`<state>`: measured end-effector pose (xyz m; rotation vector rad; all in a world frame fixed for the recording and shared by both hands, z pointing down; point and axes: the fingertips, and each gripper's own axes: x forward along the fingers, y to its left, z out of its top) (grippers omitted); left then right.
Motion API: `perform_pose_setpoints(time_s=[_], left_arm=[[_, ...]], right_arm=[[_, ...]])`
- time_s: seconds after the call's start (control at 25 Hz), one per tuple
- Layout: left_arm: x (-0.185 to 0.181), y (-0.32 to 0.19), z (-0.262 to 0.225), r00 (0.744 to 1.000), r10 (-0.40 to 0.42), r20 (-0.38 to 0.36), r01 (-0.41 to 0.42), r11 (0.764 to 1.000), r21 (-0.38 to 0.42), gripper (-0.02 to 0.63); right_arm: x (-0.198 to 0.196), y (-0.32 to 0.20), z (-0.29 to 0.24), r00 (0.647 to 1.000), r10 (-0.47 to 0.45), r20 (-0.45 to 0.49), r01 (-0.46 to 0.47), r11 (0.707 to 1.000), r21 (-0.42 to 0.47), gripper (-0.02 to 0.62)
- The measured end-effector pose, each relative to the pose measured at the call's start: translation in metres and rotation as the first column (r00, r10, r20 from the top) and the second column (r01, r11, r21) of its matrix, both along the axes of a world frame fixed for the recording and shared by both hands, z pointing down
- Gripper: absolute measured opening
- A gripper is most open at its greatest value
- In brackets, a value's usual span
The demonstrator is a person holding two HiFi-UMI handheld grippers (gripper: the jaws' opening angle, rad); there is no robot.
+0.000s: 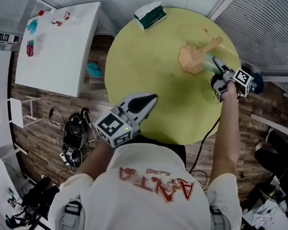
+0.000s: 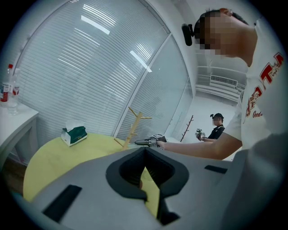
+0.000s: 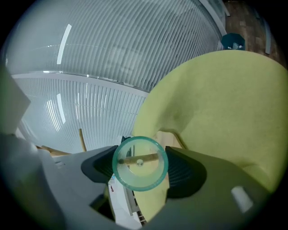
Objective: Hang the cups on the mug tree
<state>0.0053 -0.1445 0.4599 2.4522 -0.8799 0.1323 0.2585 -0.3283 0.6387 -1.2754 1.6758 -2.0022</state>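
A wooden mug tree stands at the far right of the round yellow table. My right gripper is shut on a see-through green cup, held on its side just over the tree's base. In the right gripper view the cup's rim faces the camera between the pads, and a wooden peg shows through its bottom. My left gripper hovers at the table's near edge with its jaws shut and nothing in them. From the left gripper view the mug tree rises beyond my right gripper.
A green-and-white tissue box sits at the table's far edge. A white side table with bottles stands to the left. Cables and gear lie on the wooden floor. Another person stands far off by the window blinds.
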Motion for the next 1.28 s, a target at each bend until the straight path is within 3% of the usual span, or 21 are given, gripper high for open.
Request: perform_pose_setpoints(time_s=[0.24,0.4,0.6,0.84,0.92,1.08,1.2,1.28], left_arm=[[-0.006,0.001,-0.001,1.000,-0.010,-0.002,0.010,1.000,0.001,0.006],[-0.007,0.002,-0.004,1.000,-0.002,-0.010,0.002,1.000,0.010,0.006],[-0.004,0.004,-0.014,1.000,0.015,-0.025,-0.014,0.999,0.035,0.006],[0.001,0.009,-0.030,0.997,0.057,-0.051,-0.053,0.996,0.069,0.006],[0.004,0.012,-0.038,0.995,0.075,-0.060,-0.069,0.994,0.086,0.006],[0.008,0.017,-0.050,0.992,0.111,-0.068,-0.102,0.987,0.121,0.006],[0.006,0.017,-0.056,0.990,0.128,-0.059,-0.118,0.983,0.141,0.006],[0.004,0.017,-0.062,0.989,0.134,-0.057,-0.123,0.980,0.154,0.006]], right_arm=[[-0.003,-0.003,-0.001,0.999,0.033,0.025,-0.034,0.999,0.020,0.316],[0.001,0.002,-0.016,0.999,0.046,0.022,-0.047,0.997,0.058,0.351],[0.021,0.032,-0.046,0.996,0.085,-0.012,-0.084,0.991,0.106,0.367],[0.021,0.095,-0.103,0.991,0.132,-0.004,-0.125,0.946,0.299,0.363],[0.003,0.113,-0.121,0.993,0.112,-0.033,-0.091,0.921,0.378,0.292],[-0.029,0.148,-0.161,0.988,0.117,-0.104,-0.045,0.849,0.526,0.076],[-0.048,0.171,-0.193,0.977,0.135,-0.164,-0.007,0.793,0.610,0.020],[-0.061,0.185,-0.211,0.947,0.146,-0.285,0.079,0.756,0.650,0.003]])
